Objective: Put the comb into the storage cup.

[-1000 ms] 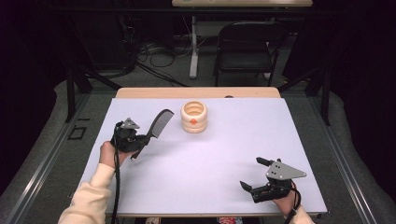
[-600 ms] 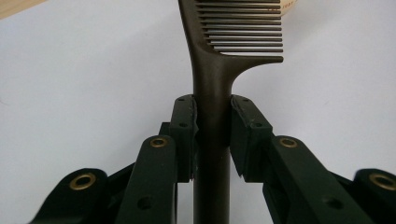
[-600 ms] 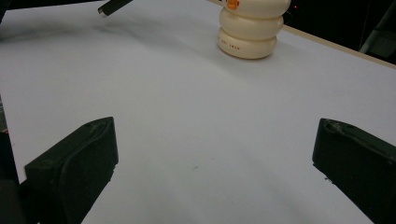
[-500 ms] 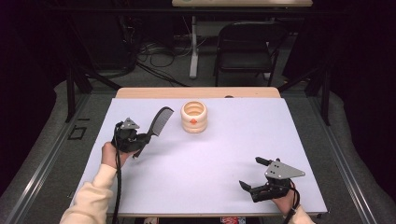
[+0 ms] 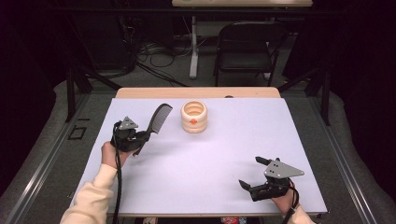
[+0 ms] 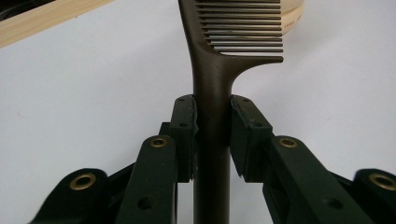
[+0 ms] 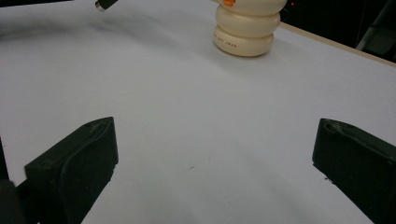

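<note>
Dark floor, trailing cables and a folding chair (image 5: 250, 44) sit behind the white table (image 5: 210, 177), which has a strip of bare wood along its far edge.

At about nine o'clock on the tabletop, the left gripper (image 5: 140, 137) is clamped on the handle of a dark comb (image 5: 158, 119). In the left gripper view the two pads press against the handle of the comb (image 6: 212, 93) from either side, with the teeth fanning off beyond them. From above, the comb juts out towards one o'clock, lifted off the surface, its toothed end pointing at the cream ribbed cup (image 5: 194, 116), which stands near twelve o'clock, close to the comb's tip but apart from it. The cup has an orange spot on its side and an open mouth.

Over at five o'clock, the right gripper (image 5: 252, 173) rests low near the front edge, jaws spread wide with nothing but bare table between them; its own camera looks across the surface to the cup (image 7: 246, 28), well apart.

My reading is that the comb has been picked up and is being carried, most likely to be stood in the cup. The next move would need the left hand to bring the comb over the cup's mouth, tip it upright, and lower it in before letting go. A light cup could tip if the comb knocks its rim, so the idle right gripper might steady it.
</note>
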### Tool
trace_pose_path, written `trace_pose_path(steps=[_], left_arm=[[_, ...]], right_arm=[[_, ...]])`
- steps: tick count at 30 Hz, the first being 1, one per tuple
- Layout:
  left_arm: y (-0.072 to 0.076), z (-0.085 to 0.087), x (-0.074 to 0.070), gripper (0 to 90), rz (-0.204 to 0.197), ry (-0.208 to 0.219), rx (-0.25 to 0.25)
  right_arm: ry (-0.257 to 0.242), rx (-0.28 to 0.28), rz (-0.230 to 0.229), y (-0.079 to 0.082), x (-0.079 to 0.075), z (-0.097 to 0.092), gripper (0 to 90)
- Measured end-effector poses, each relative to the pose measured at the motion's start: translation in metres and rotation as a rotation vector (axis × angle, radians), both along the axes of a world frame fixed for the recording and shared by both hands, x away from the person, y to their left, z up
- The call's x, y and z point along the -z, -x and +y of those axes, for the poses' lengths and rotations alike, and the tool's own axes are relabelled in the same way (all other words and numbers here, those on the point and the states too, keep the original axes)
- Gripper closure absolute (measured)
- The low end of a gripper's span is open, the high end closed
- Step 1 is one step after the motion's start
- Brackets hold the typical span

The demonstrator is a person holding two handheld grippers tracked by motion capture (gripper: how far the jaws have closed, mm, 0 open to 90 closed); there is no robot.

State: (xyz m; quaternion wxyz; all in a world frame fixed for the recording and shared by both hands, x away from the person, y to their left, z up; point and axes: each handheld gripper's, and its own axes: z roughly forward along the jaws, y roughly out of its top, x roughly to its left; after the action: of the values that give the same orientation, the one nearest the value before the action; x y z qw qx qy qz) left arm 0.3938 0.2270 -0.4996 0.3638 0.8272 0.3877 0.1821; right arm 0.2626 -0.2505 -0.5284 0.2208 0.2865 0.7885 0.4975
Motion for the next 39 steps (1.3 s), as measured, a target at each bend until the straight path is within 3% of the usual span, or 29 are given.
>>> trace_pose_path(steps=[23, 39], left_arm=[[0.001, -0.001, -0.002, 72.0, -0.064, 0.062, -0.021], [0.002, -0.01, -0.004, 72.0, -0.109, 0.102, -0.007]], right_arm=[[0.003, 0.0, 0.019, -0.004, 0.003, 0.002, 0.0], [0.0, 0.008, 0.016, -0.001, 0.002, 0.0, 0.0]])
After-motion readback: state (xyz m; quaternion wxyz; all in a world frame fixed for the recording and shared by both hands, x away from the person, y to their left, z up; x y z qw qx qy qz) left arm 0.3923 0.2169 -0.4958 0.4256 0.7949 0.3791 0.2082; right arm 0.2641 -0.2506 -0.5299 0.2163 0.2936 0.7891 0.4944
